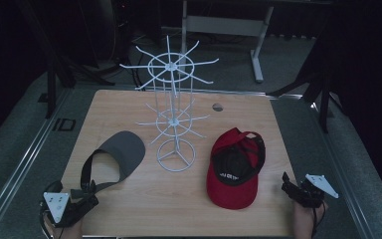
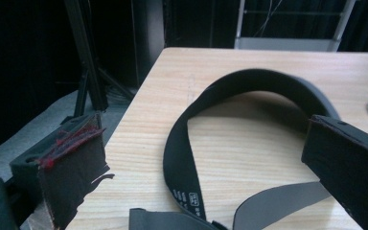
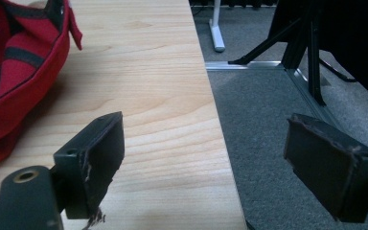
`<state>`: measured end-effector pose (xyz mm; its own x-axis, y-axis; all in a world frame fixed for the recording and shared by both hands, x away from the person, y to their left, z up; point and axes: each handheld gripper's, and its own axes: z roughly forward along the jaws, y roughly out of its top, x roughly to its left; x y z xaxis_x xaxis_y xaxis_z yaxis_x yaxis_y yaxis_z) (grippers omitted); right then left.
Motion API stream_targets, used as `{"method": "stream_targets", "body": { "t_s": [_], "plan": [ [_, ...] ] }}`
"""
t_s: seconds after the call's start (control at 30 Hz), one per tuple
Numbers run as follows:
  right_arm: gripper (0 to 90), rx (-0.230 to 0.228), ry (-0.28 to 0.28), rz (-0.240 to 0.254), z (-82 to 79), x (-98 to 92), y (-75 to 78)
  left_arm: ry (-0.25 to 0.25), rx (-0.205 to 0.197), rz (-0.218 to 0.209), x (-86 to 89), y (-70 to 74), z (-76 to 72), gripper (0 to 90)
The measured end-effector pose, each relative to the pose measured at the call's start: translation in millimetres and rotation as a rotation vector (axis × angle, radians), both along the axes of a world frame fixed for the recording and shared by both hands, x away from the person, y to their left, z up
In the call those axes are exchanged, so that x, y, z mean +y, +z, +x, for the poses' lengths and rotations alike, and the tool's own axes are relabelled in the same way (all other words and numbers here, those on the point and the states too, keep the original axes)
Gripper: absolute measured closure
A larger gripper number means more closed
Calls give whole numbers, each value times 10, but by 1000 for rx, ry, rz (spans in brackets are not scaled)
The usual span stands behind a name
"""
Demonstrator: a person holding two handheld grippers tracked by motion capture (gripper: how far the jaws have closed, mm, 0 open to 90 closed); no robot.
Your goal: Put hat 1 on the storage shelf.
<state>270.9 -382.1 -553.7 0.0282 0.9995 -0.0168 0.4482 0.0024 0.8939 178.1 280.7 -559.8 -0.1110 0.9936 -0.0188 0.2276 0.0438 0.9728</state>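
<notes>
Two caps, one rack (image 1: 173, 112). Left gripper (image 2: 211, 163) wide open, empty, grey visor (image 1: 119, 152) strap just ahead. Right gripper (image 3: 206, 163) wide open, empty, red cap (image 3: 14, 72) beside its left jaw.

Table: we saw a light wooden table (image 1: 144, 209) set on grey carpet, with a small round grey insert (image 1: 218, 106) near its far edge.

Rack: we noted a white wire display rack (image 1: 171, 107) standing upright at the table's middle, two tiers of spokes above a ring base.

Background desk: we made out a pale metal desk frame (image 1: 258, 47) on the floor beyond the table.

Stands: we found black tripod legs (image 1: 323, 94) on the carpet off the table's far right corner, and more dark legs (image 1: 52, 74) off its far left.

Surroundings: we observed dark curtains behind everything.
</notes>
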Motion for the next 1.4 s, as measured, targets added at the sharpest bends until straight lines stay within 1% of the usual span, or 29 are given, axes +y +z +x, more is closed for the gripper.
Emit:
{"method": "stream_targets", "body": {
  "t_s": [0.03,0.07,0.17,0.2,0.23,0.27,0.3,0.33,0.37,0.43,0.47,0.53,0.6,0.63,0.67,0.73,0.77,0.83,0.87,0.9,1.0,1.07,1.13,1.2,1.27,1.3,1.37,1.4],
  "plan": [
    [131,0,9,-5,2,0,0,-14,-7,-14,1,4,-3,16],
    [131,0,9,-5,2,0,0,-14,-7,-14,1,4,-3,16],
    [130,17,50,-8,2,2,-1,-28,-38,-54,-8,25,-18,16],
    [130,15,57,-9,-5,9,-1,-28,-52,-64,-12,31,-20,16],
    [130,11,70,-17,-13,14,0,-41,-55,-82,-11,41,-24,16],
    [130,21,75,-26,-17,27,6,-41,-55,-82,-11,41,-24,16],
    [130,32,84,-27,-21,33,19,-55,-47,-111,-22,51,-20,16],
    [130,30,98,-11,-34,36,38,-59,-43,-110,-32,51,-16,16],
    [130,26,113,6,-49,44,62,-59,-28,-100,-44,53,-10,16],
    [130,26,130,5,-69,62,129,-67,-11,-76,-67,51,6,16],
    [129,24,140,13,-77,70,166,-71,-7,-67,-78,51,11,16],
    [124,29,158,19,-82,86,249,-83,-6,-65,-105,56,22,16],
    [110,49,165,18,-76,105,329,-95,-1,-63,-133,66,29,16],
    [106,51,175,30,-76,113,364,-104,8,-60,-148,69,36,16],
    [104,51,180,30,-73,122,395,-117,9,-66,-163,72,39,16],
    [105,46,185,23,-69,153,437,-157,5,-98,-194,86,45,16],
    [105,69,202,41,-54,159,454,-169,4,-95,-216,86,48,16],
    [105,68,222,61,-27,181,475,-185,10,-74,-261,86,56,16],
    [105,75,236,58,-9,196,488,-194,16,-75,-279,86,64,16],
    [105,80,245,51,10,217,501,-201,21,-79,-293,86,73,16],
    [105,75,275,76,68,259,555,-224,31,-94,-322,86,97,16],
    [105,67,287,77,109,290,595,-233,33,-103,-332,88,105,16],
    [105,63,299,89,153,314,633,-216,30,-87,-349,91,106,16],
    [105,60,309,81,198,345,667,-228,38,-101,-352,101,109,16],
    [104,72,316,82,257,377,690,-234,46,-120,-360,104,115,16],
    [104,72,316,82,257,377,690,-234,46,-120,-360,104,115,16],
    [104,79,341,87,327,417,711,-224,56,-97,-383,116,113,16],
    [104,84,352,92,361,436,716,-226,61,-97,-389,124,111,16]
  ]
}}
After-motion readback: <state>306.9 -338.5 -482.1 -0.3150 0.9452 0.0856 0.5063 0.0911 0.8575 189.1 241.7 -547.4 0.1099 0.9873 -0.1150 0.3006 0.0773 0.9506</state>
